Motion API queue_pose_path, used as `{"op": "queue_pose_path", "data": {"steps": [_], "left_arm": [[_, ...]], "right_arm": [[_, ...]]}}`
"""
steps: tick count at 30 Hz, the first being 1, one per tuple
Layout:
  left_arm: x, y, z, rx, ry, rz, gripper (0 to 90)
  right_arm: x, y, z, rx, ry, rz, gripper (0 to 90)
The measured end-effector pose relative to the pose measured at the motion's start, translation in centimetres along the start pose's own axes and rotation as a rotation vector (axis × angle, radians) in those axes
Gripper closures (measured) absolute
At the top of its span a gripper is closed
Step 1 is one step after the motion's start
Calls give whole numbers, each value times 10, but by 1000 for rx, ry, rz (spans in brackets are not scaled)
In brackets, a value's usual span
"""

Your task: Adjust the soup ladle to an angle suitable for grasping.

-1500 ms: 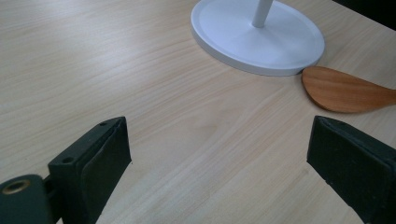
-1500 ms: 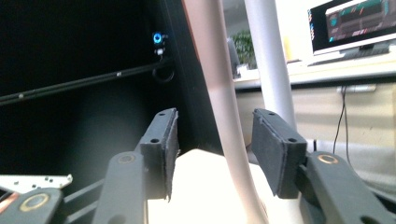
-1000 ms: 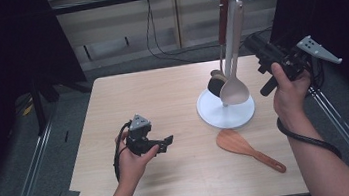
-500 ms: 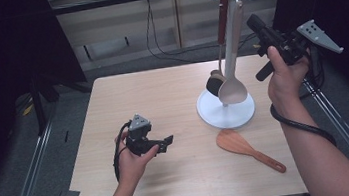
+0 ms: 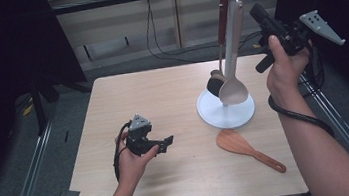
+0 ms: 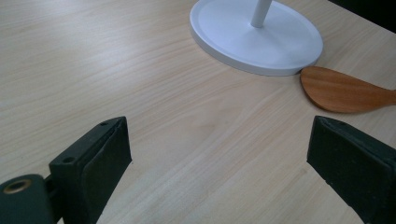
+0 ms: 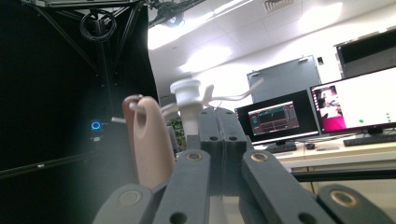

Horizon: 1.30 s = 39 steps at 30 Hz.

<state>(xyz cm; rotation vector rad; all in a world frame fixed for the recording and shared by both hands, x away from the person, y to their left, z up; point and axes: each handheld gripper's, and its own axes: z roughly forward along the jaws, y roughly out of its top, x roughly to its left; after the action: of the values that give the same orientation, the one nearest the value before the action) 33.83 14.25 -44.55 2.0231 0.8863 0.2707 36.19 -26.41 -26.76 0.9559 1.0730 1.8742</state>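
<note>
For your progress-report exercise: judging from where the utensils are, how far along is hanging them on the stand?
Done: a pale spoon and a dark-handled utensil hang on the white stand. In hand: nothing; the right gripper, jaws shut, is raised beside the hooks, and the left gripper is open, low over the table. Left: the wooden spatula lying there.

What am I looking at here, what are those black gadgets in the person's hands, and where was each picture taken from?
A person holds a hand-held two-jaw gripper in each hand; there is no robot arm. The high view looks down on a light wooden table. On it stands a white utensil stand with a round base, a pale wooden spoon hanging from it. A brown wooden spatula lies flat beside the base. The other two pictures come from cameras riding on the grippers. The left gripper sits low over the table, jaws wide open, holding nothing. The right gripper is raised near the stand's top, jaws shut, empty.
</note>
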Motion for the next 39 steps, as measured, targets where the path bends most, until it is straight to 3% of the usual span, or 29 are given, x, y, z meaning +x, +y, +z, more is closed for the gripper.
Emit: {"op": "queue_pose_path", "data": {"steps": [7,22,39], "left_arm": [[0,1,-2,-3,1,-1,62],[0,2,-1,-10,-9,-7,63],[0,2,-2,-12,-4,-2,63]], "right_arm": [[-2,8,8,8,-41,-10,900],[7,9,11,13,29,-17,900],[21,3,17,32,68,-47,900]]}}
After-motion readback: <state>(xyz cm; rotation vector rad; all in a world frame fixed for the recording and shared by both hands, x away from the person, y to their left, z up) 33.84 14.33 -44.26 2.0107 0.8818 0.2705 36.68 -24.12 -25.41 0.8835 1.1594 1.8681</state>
